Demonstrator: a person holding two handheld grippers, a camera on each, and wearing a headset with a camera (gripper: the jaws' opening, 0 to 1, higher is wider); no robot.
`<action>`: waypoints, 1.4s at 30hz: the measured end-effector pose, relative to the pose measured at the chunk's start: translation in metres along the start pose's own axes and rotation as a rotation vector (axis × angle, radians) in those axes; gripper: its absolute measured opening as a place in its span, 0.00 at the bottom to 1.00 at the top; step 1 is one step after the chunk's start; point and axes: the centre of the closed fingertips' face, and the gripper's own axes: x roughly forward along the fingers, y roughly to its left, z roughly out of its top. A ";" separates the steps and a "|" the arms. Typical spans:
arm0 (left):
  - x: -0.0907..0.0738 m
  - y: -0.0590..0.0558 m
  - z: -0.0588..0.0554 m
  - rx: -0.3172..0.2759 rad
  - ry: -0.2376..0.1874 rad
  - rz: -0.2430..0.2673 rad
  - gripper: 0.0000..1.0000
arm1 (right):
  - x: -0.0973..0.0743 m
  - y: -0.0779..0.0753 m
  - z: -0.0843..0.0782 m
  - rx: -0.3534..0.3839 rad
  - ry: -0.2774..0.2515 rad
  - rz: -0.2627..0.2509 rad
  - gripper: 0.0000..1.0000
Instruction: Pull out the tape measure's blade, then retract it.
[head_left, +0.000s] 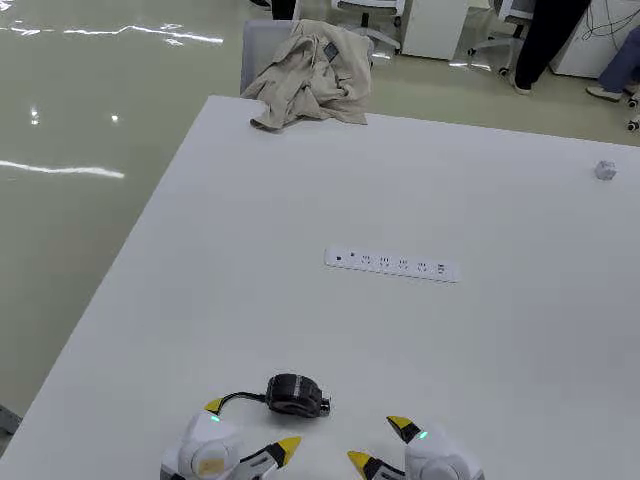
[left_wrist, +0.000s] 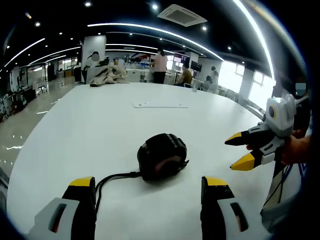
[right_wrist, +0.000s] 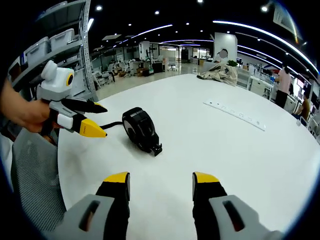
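A white table (head_left: 200, 300) takes up most of the head view. A black tape measure (head_left: 297, 395) lies on it at the lower centre of the frame, with its blade drawn inside the case. Its thin black wrist strap (head_left: 235, 398) loops away to the left.

The left gripper (head_left: 250, 424) sits at the bottom edge, left of centre. Its yellow-tipped jaws are spread apart and hold nothing. One tip lies beside the strap and the other just below the case. The right gripper (head_left: 379, 442) sits at the bottom edge, right of centre. Its jaws are also apart and empty, and it is near the tape measure without touching it. In the right gripper view, a hand (right_wrist: 20, 107) at the left edge holds the left gripper.

A white power strip (head_left: 392, 264) lies flat at mid frame, well apart from the tape measure, with bare tabletop between them. A small crumpled paper ball (head_left: 604, 170) rests near the right edge. At the upper centre, a beige jacket (head_left: 310, 75) is heaped over a grey chair (head_left: 255, 50) and spills onto the far table edge.

The table's left edge runs diagonally from the upper centre to the lower left. Beyond it is a glossy pale floor (head_left: 80, 120).

Both gripper bodies are cut off by the bottom of the head view. From that view the tape measure's markings are too small to read. In the right gripper view, the blade's end hook shows as a small dark tab at the case mouth.
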 end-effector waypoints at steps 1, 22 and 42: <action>-0.003 0.004 0.000 -0.001 -0.002 0.001 0.85 | -0.005 0.000 -0.001 0.005 -0.002 -0.003 0.52; -0.069 0.035 -0.029 -0.002 0.038 -0.036 1.00 | -0.064 0.022 -0.010 0.109 -0.029 -0.065 0.80; -0.124 0.048 -0.044 -0.043 0.062 -0.022 1.00 | -0.096 0.044 -0.022 0.115 0.035 -0.086 0.98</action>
